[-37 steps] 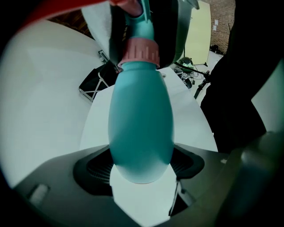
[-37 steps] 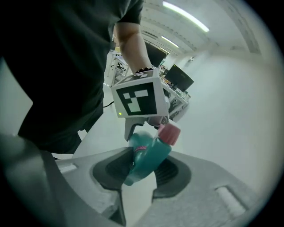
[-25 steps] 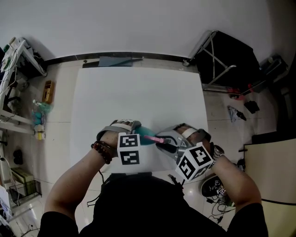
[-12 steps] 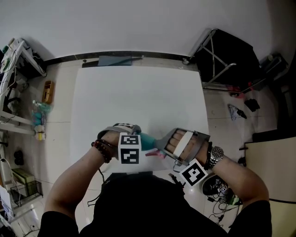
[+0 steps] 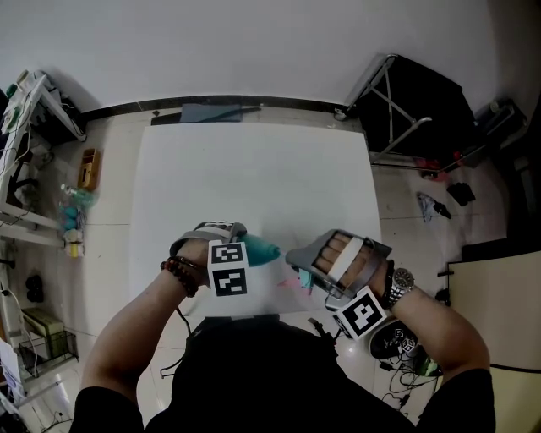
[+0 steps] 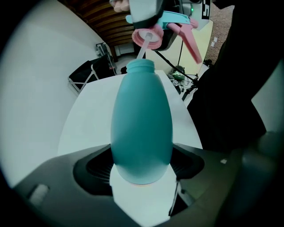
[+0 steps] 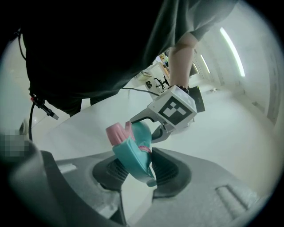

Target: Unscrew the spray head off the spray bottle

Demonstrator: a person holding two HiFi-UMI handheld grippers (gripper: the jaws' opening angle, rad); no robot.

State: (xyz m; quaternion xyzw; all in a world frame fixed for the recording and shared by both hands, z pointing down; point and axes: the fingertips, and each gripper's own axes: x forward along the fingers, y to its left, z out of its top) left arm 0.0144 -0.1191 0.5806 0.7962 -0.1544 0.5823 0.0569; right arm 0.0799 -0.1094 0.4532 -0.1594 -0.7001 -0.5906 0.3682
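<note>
Judging spray head [image 7: 131,148] already off the thread, w/ R claw [image 7: 136,173] clamped on it and L claw [image 6: 142,170] clamped on teal bottle [image 6: 141,119] over desk [image 5: 254,169], recommend pulling straight along neck axis so dip tube [image 6: 141,49] clears w/o bending.

No legible words, brands or numbers anywhere. Only signs are black-and-white square code markers, patterns rather than letters:
- on left gripper's cube [image 5: 230,269], over near edge of white table [image 5: 254,169]
- on right gripper's cube [image 5: 363,313], by table's near right corner

Left gripper view: dark characters on white panel [image 6: 205,5] above table, cropped, unreadable.
</note>
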